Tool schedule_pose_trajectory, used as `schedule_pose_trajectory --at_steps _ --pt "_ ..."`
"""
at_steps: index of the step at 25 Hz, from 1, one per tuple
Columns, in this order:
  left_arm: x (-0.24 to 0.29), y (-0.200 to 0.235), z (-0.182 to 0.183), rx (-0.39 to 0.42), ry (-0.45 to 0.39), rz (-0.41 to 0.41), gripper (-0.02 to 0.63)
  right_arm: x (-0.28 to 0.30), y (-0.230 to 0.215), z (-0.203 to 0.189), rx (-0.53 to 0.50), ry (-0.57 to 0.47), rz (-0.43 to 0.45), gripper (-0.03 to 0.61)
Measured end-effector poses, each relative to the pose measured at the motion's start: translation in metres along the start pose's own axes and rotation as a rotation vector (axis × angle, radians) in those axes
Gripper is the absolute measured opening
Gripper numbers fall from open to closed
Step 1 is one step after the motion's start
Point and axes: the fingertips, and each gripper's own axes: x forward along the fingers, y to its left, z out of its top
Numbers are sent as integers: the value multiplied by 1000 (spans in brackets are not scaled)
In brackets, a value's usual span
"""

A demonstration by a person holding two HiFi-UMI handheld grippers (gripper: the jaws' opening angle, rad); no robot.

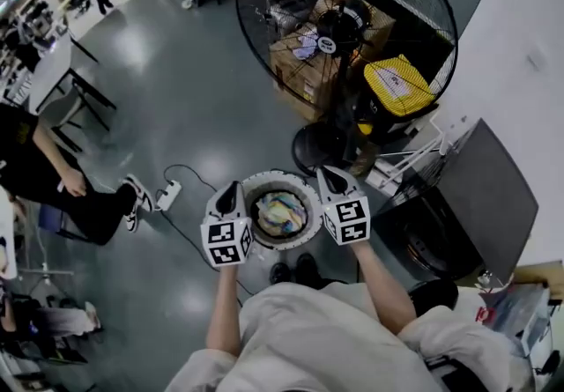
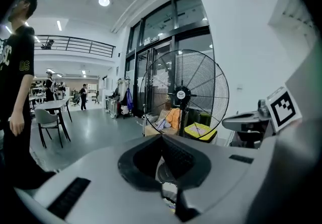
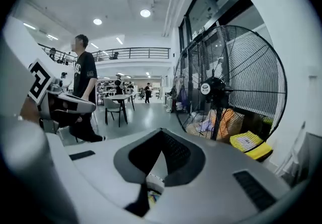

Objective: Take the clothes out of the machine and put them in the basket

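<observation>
Grey floor beneath me bears the basket (image 1: 280, 175), clothes (image 1: 280, 212) heaped inside; left gripper (image 1: 231, 192) and right gripper (image 1: 331, 175) both closed, empty. Fabric seems light, limp: I pinch 1 raised fold

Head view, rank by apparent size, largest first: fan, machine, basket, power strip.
1. fan
2. machine
3. basket
4. power strip
No two look alike in size here, so the order holds as seen.
</observation>
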Motion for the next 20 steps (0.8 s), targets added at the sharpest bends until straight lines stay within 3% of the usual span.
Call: schedule_pose_trajectory --at_steps 9,20 --pt "0 -16 21 24 -41 12 18 -9 -17 28 -33 -59 9 21" --pt "4 -11 32 29 -52 20 18 -3 -15 34 -53 -53 11 21"
